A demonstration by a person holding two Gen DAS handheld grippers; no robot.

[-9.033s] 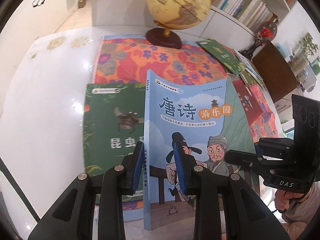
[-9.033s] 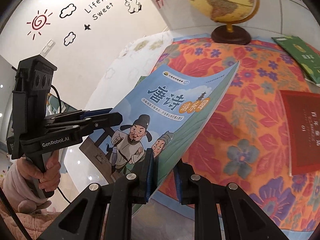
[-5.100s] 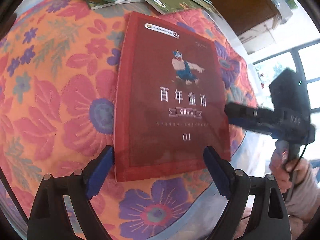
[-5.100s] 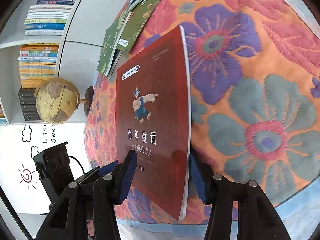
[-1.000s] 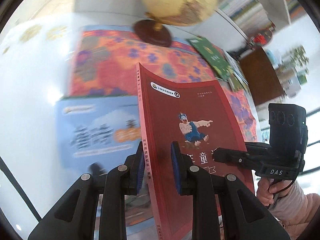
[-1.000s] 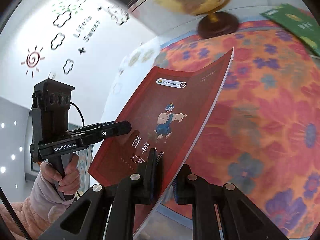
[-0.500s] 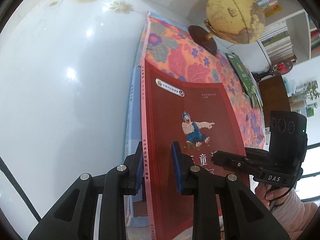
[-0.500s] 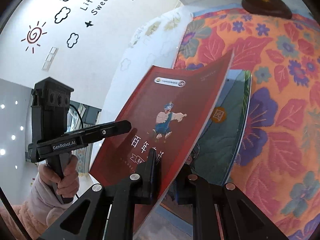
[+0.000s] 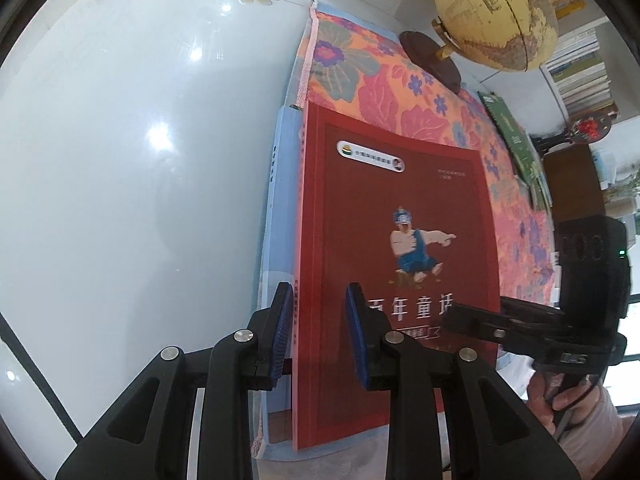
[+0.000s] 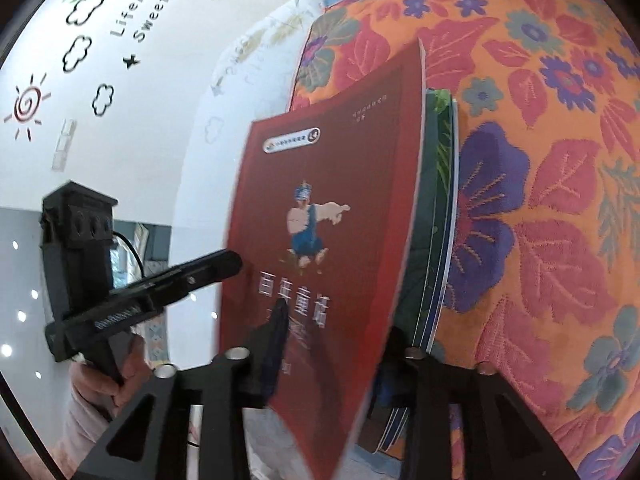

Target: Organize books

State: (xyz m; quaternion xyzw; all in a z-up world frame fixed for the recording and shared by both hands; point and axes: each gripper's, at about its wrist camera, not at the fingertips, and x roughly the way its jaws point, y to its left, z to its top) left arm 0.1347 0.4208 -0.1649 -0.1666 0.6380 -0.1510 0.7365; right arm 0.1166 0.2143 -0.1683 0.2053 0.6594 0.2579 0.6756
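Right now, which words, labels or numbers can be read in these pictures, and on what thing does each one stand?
"百年童话": title on the red book cover.
"Lifeis Sweet": sticker on the white wall.
Oval badge on the cover: too small to read.
Spine print on the blue book beneath: too small.
Label on the other handle: blurred.

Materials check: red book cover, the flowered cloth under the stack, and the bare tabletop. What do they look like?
Red book: paperback, coated card with a slight sheen; it bows in the right wrist view, so thin and flexible.
Flowered cloth: woven textile, matte, with a visible looped or ribbed texture like towelling.
Tabletop: hard and glossy, showing sharp light reflections; possibly glass or lacquer over a printed flower pattern, cannot tell which.
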